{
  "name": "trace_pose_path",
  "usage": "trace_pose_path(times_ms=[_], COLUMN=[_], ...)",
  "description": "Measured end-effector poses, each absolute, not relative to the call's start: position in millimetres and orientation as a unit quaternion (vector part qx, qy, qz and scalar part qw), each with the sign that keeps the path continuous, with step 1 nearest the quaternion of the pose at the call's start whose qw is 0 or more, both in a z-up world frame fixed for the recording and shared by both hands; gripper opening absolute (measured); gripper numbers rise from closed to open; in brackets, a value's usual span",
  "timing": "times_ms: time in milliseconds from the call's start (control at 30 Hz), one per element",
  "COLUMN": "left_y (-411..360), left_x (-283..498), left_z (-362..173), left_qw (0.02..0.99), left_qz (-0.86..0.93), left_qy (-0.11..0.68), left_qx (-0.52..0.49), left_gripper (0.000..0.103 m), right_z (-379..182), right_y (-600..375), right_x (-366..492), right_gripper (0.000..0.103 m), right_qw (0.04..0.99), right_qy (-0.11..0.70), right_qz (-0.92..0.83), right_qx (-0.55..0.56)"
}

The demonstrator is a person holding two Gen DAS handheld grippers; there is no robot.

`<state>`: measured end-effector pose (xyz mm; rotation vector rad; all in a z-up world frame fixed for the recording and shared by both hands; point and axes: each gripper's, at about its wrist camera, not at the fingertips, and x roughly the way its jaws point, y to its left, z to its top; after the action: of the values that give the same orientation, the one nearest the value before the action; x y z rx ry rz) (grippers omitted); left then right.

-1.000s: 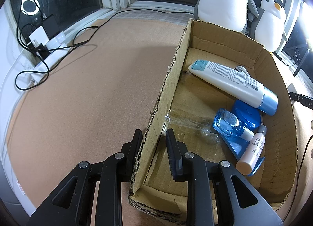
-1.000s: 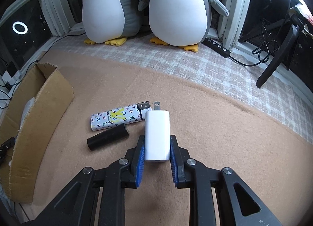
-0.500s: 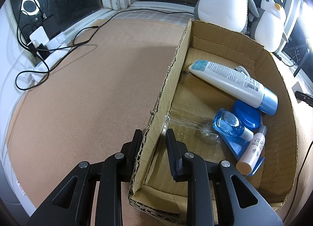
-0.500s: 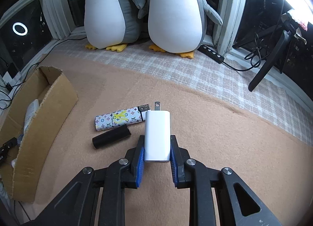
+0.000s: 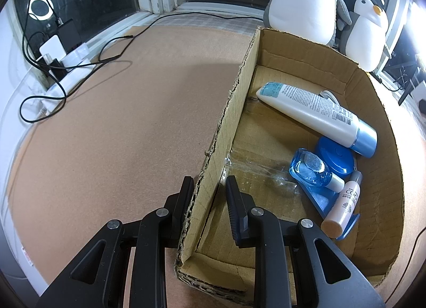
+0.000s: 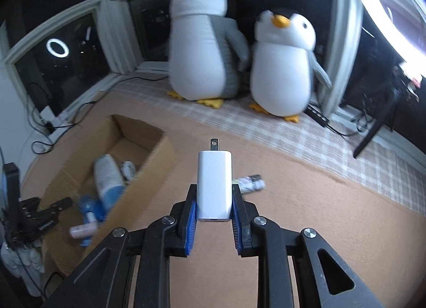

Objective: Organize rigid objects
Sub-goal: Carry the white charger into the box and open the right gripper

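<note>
- Cardboard box (image 5: 314,57) sits open-topped on the tan mat (image 5: 119,121), with two plush penguins (image 6: 202,49) standing behind it by the window; in the right wrist view the box lies low and to the left of the raised gripper.
- Left gripper (image 5: 209,193) straddles the box's near side wall, one finger outside and one inside, and pinches the cardboard to steady it.
- Inside the box lie a white lotion tube (image 5: 314,110) with a blue cap, a round blue case (image 5: 336,157), a clear blue bottle (image 5: 310,169) and a small pale tube (image 5: 343,206), crowded toward the right-hand wall.
- Right gripper (image 6: 214,201) is closed on the lower half of a white charger (image 6: 214,182), held upright in the air with its plug prongs pointing away, over the mat and not yet over the box.
- A patterned lighter (image 6: 250,182) lies on the mat just past the charger, partly hidden by it.
- Judged risk: the charger's smooth shell is gripped only low down, so a quick swing toward the box could tip it or let it slide out short of the rim.
- Judged risk: released over the crowded side, it could land on the bottles and knock them about; the bare floor near the left gripper looks safer, though the drop could strike that inner finger.
</note>
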<state>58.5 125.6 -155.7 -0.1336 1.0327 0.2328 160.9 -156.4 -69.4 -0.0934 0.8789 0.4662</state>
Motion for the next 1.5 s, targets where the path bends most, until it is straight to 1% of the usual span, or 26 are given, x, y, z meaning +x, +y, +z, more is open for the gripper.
trace_pose_path(times_ms=[200,533,1067,1133,1200,1233,1267,1300,1500], left_y=[126,126,125,125,126,125,125,125,124], left_x=[58,59,59,59,58,59,59,59,59], left_z=[-156,-156,-156,-156,-156,-156,-156,-156,-156], left_qw=[0.861,0.861,0.861,0.861,0.861,0.861,0.861,0.861,0.861], left_qz=[0.111,0.111,0.11,0.111,0.111,0.111,0.111,0.111,0.111], left_qy=[0.492,0.492,0.492,0.492,0.491,0.491,0.491,0.491,0.491], left_qx=[-0.064,-0.065,-0.065,-0.065,-0.065,-0.065,-0.066,-0.066,-0.066], left_gripper=[0.023,0.023,0.023,0.023,0.023,0.023,0.023,0.023,0.023], right_z=[-61,-76,-86,-85,-82,-81,-80,-79,-76], right_y=[-102,-43,-11,-10,-13,-13,-14,-13,-18], right_x=[134,113,107,107,106,106,106,106,107], right_gripper=[0.02,0.02,0.021,0.025,0.044,0.047,0.054,0.056,0.057], right_qw=[0.862,0.837,0.824,0.824,0.827,0.829,0.83,0.832,0.836], right_qy=[0.413,0.418,0.425,0.424,0.419,0.416,0.413,0.411,0.41], right_qz=[0.289,0.342,0.362,0.364,0.364,0.364,0.364,0.363,0.356], right_qx=[-0.059,-0.084,-0.097,-0.095,-0.089,-0.088,-0.087,-0.087,-0.082])
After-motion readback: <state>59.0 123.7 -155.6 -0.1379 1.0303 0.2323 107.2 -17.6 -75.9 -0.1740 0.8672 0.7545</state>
